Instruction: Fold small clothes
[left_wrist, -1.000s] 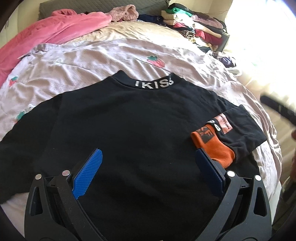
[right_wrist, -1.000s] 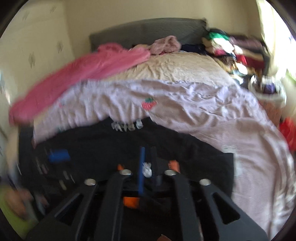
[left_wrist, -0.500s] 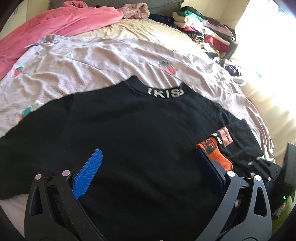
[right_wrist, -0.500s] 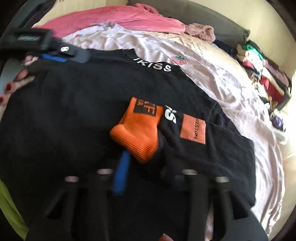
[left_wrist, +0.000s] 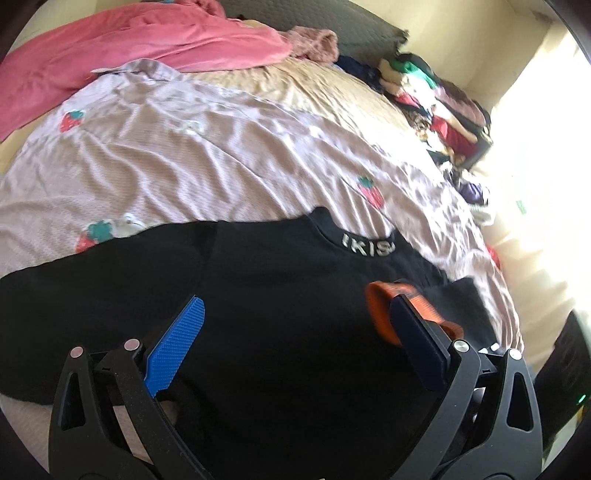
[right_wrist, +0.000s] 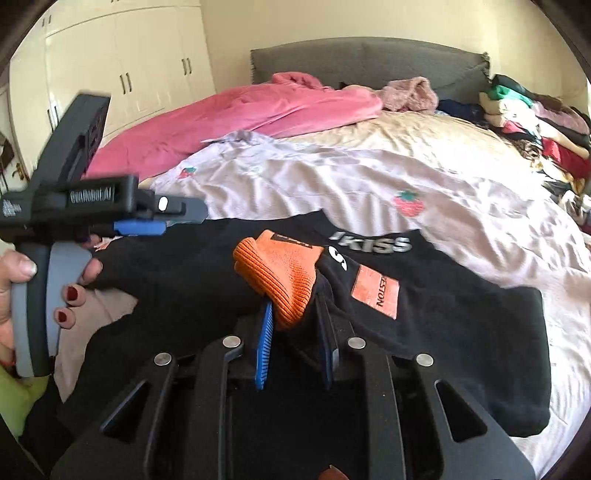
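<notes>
A black sweater (right_wrist: 207, 280) lies spread flat near the front edge of the bed (right_wrist: 424, 129), on a pale sheet with strawberries (left_wrist: 207, 155). Its sleeve with the orange cuff (right_wrist: 284, 277) is folded in over the middle. The right tongs (right_wrist: 295, 328) have that cuff between their blue pads and are closing on it; the pads press the cloth. The left tongs (left_wrist: 303, 347) hang over the sweater with the pads wide apart and nothing between them. The right view shows the hand (right_wrist: 40, 291) that holds the left tongs, with red nails, and white cupboards (right_wrist: 110, 74) by the wall. The left view shows only the tongs' own pads and bright sun on the bed's right side. A pink blanket (left_wrist: 129, 48) lies at the far left corner, and piled clothes (left_wrist: 439, 99) at the far right corner.
</notes>
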